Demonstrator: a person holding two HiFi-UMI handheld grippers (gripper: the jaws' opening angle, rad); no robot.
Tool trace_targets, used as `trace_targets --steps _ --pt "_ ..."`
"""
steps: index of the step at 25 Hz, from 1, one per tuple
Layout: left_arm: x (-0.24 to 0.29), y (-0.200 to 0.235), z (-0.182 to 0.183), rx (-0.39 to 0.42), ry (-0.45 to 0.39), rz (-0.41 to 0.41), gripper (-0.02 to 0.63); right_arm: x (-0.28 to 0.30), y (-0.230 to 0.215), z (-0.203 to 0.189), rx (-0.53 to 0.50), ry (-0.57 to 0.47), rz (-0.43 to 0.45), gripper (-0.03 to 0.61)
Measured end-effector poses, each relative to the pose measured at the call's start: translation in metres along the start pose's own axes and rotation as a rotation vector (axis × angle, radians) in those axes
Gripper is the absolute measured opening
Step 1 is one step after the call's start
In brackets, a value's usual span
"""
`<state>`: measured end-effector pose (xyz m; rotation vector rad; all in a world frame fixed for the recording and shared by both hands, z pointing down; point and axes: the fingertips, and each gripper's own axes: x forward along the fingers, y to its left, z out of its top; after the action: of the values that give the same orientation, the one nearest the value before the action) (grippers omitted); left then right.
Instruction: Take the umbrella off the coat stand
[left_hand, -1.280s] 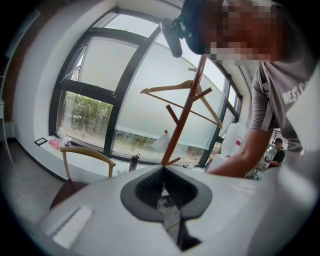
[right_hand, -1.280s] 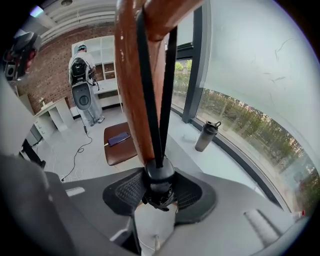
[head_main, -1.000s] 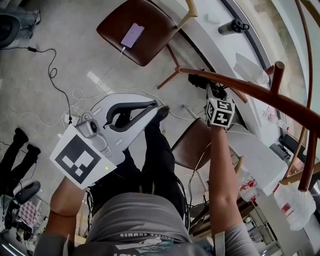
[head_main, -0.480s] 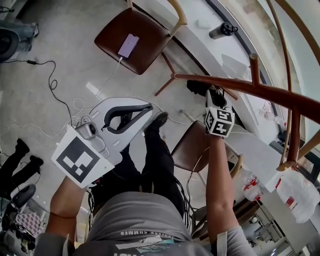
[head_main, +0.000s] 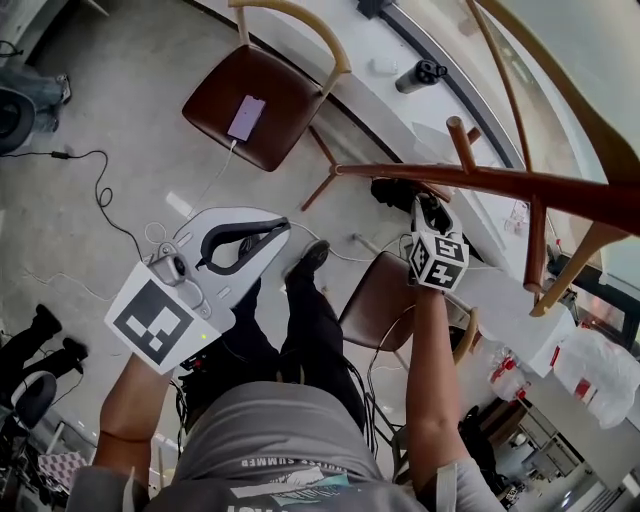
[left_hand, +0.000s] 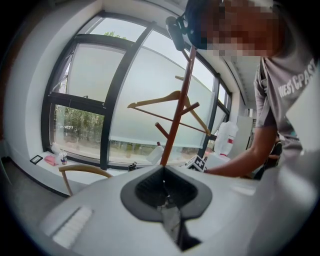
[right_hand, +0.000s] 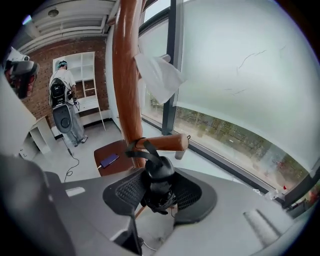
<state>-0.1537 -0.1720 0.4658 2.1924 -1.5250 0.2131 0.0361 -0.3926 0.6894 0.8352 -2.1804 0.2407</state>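
The wooden coat stand (right_hand: 127, 75) rises just beyond my right gripper (right_hand: 160, 197), which is shut on the black umbrella handle (right_hand: 159, 180). The handle's strap (right_hand: 142, 150) is looped over a short peg (right_hand: 167, 142) next to the pole. In the head view the right gripper (head_main: 432, 215) sits against the stand's pole (head_main: 480, 183), with the dark umbrella (head_main: 395, 192) beside it. My left gripper (head_main: 283, 230) hangs lower left of it, jaws shut with nothing between them. From the left gripper view the stand (left_hand: 176, 117) is farther off.
A brown chair (head_main: 215, 100) with a phone (head_main: 246, 117) on it stands behind, and cables (head_main: 100, 170) lie on the floor. A second chair (head_main: 385, 300) is under the stand. A black bottle (head_main: 420, 74) is on the sill, a white bag (head_main: 590, 365) at right, and a wooden hanger (left_hand: 165, 97) on the stand.
Both grippers have risen. The right one kept its hold on the umbrella handle and went up along the pole. The stand's pegs have slid leftwards in the head view.
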Motion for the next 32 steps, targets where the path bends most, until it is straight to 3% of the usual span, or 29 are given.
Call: trace_targets --steps 20,32 --pt "-0.015 -0.002 0.045 0.056 -0.033 -0.034 0.002 -0.072 -0.045 0.022 0.139 -0.009 -0.120 0.156" --pt "-0.030 -0.016 0.074 0.111 -0.061 -0.050 0.002 -0.130 -0.044 0.034 0.215 -0.047 -0.129 0.158"
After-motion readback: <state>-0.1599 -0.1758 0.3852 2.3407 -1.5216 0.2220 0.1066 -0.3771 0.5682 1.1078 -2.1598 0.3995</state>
